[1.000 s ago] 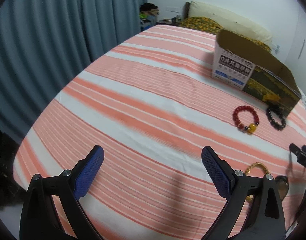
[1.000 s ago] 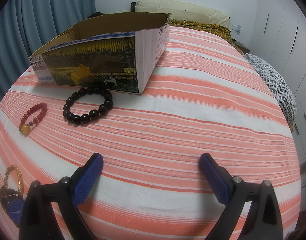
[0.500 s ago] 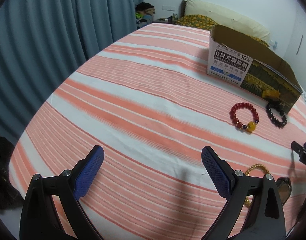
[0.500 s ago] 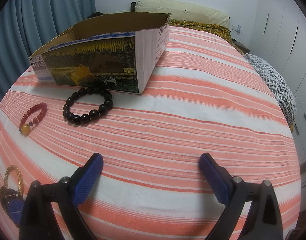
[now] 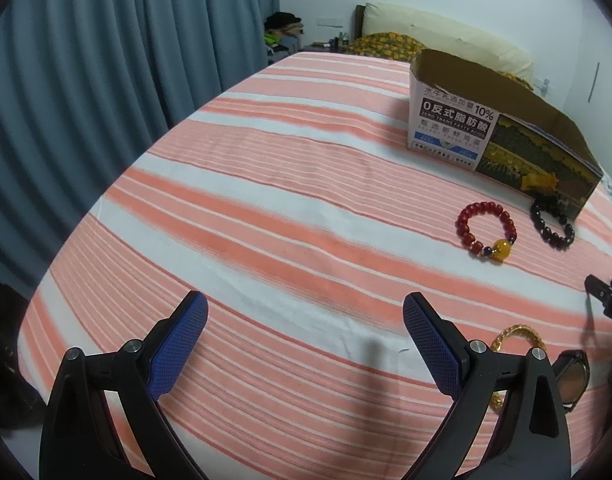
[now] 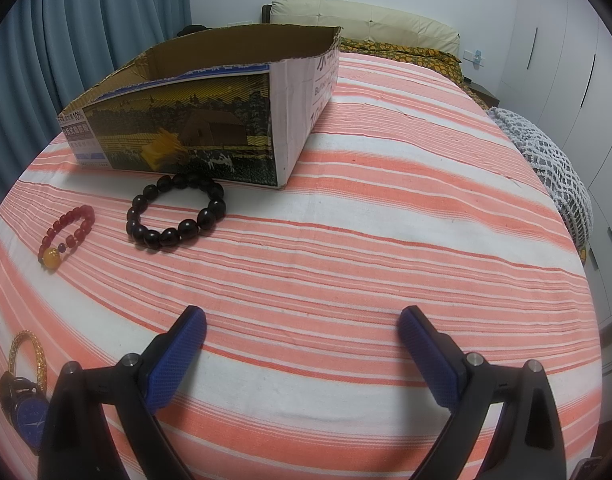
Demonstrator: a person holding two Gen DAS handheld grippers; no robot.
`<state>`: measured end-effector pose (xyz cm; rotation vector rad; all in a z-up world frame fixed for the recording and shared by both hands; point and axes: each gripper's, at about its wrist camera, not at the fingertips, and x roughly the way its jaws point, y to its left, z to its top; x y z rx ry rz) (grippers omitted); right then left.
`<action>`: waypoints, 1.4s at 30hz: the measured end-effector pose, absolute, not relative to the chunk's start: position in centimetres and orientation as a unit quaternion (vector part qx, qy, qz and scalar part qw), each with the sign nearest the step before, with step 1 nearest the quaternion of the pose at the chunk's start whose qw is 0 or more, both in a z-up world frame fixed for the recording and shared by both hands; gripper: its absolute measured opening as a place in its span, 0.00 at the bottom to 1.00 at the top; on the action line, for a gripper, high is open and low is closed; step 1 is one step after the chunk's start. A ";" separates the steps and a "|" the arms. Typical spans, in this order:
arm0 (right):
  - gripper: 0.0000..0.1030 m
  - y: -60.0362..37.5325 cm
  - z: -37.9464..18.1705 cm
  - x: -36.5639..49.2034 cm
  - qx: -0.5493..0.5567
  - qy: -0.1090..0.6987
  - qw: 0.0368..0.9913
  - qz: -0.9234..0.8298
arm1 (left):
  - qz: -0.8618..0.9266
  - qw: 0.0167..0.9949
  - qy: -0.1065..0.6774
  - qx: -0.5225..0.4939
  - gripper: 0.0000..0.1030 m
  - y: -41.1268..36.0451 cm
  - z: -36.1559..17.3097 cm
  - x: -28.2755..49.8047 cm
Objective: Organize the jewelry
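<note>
Both claws hover low over the striped bed with nothing in them: the left claw (image 5: 304, 320) has its blue pads spread wide apart, and so does the right claw (image 6: 302, 334).

Ahead and left of the right claw lies the black bracelet (image 6: 176, 210), touching or nearly touching the front wall of the box (image 6: 186, 132). Left of it, a little apart, is the red bracelet (image 6: 66, 236) with its amber bead. Far left and close in, a gold bangle (image 6: 26, 354) lies against a blue-faced watch (image 6: 28, 420); from the left claw these sit just right of its right finger.

The beaded loops look light and floppy, likely strung on elastic, with smooth round beads that could slip; pinching across one side of the loop seems safest. The bangle looks stiff, the watch face possibly scratch-prone.

The box is open-topped cardboard; its floor is hidden, so I cannot tell what it holds.
</note>
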<state>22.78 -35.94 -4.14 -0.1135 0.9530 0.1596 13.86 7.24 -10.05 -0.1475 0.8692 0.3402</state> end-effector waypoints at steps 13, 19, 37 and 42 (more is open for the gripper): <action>0.96 -35.9 -4.1 22.8 -0.054 0.458 0.884 0.076 | 0.141 0.899 0.412 -0.046 0.96 5.6 -10.1 14.0; 0.96 -35.9 -4.1 22.8 -0.054 0.458 0.884 0.076 | 0.140 0.902 0.404 -0.051 0.96 5.9 -9.8 14.1; 0.96 -36.6 -1.6 21.0 -0.052 0.411 0.909 0.041 | 0.131 0.912 0.384 -0.061 0.96 6.7 -9.0 13.3; 0.96 -36.0 0.7 18.8 -0.060 0.375 0.924 0.042 | 0.121 0.914 0.381 -0.067 0.96 6.7 -8.9 13.0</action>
